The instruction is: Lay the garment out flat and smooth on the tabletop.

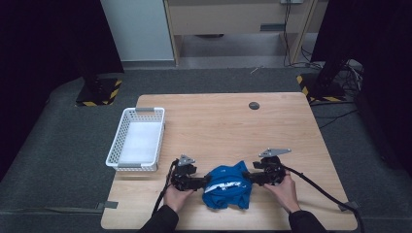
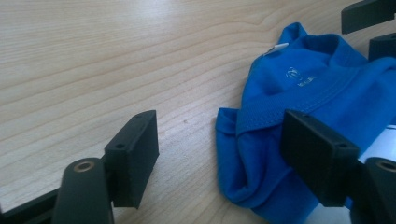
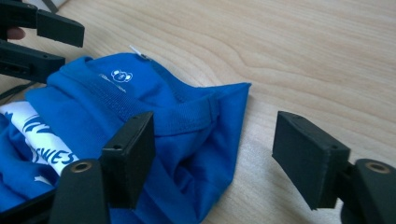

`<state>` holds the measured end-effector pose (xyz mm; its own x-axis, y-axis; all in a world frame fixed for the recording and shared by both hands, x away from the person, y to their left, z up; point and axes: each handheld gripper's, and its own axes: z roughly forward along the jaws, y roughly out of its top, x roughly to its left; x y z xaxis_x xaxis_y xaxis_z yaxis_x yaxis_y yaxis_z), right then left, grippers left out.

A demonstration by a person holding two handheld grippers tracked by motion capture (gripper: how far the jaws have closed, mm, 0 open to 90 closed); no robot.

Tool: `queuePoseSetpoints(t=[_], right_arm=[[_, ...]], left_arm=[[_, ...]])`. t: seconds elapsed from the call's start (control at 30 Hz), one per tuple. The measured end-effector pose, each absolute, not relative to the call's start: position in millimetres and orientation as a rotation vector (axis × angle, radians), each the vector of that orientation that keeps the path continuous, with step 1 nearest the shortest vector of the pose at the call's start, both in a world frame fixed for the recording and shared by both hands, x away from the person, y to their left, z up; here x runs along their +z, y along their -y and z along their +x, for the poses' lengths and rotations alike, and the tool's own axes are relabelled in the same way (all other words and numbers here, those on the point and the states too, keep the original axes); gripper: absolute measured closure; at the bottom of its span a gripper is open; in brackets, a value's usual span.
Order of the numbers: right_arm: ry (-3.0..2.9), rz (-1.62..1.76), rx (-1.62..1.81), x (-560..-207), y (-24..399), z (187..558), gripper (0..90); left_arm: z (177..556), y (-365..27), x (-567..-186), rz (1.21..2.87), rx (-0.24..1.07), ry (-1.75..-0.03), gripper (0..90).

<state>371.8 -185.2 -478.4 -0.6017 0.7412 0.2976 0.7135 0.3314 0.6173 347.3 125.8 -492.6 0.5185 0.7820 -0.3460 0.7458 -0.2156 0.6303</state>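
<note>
1. Near edge of the light wooden table [image 1: 291, 121]: a person's two hands come in from below, each holding a black two-jaw gripper, one on either side of a crumpled blue cotton T-shirt with white lettering [image 1: 227, 186].
2. The T-shirt lies bunched close to the table's near edge, slightly right of centre; its long axis runs left to right between the grippers, and its ribbed collar [image 3: 180, 116] faces the far side.
3. The left gripper [image 2: 219, 154] stands partly open around the shirt's left edge, one jaw over bare wood and the other over cloth; the pads press nothing.
4. The right gripper [image 3: 212, 154] is likewise partly open, one jaw over the fabric and the other over bare wood beyond the shirt's corner; no fold is pinched.
5. Farther off, a white perforated plastic basket [image 1: 119, 141] stands at the left edge, well apart from the shirt.
6. Beyond lies open wood up to a small dark round disc [image 1: 253, 105] near the far edge.
</note>
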Motion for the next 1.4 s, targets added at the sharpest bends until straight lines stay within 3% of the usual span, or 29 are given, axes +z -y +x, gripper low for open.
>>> queuePoseSetpoints(t=[0.3, 0.63, 1.03, 1.4], right_arm=[[-2.590, 1.363, 1.104, -485, 178, 369, 40.6], [-2.622, 1.386, 1.103, -488, 175, 366, 63.6], [-2.636, 1.447, 1.082, -488, 174, 365, 81.3], [-2.612, 1.431, 1.086, -484, 176, 364, 84.1]], left_arm=[[346, -121, -497, 2.012, 0.038, -1.220, 38.1], [343, -115, -498, 2.043, 0.028, -1.208, 56.8], [342, -115, -498, 2.032, -0.003, -1.212, 75.6], [339, -114, -491, 2.028, 0.040, -1.188, 83.3]])
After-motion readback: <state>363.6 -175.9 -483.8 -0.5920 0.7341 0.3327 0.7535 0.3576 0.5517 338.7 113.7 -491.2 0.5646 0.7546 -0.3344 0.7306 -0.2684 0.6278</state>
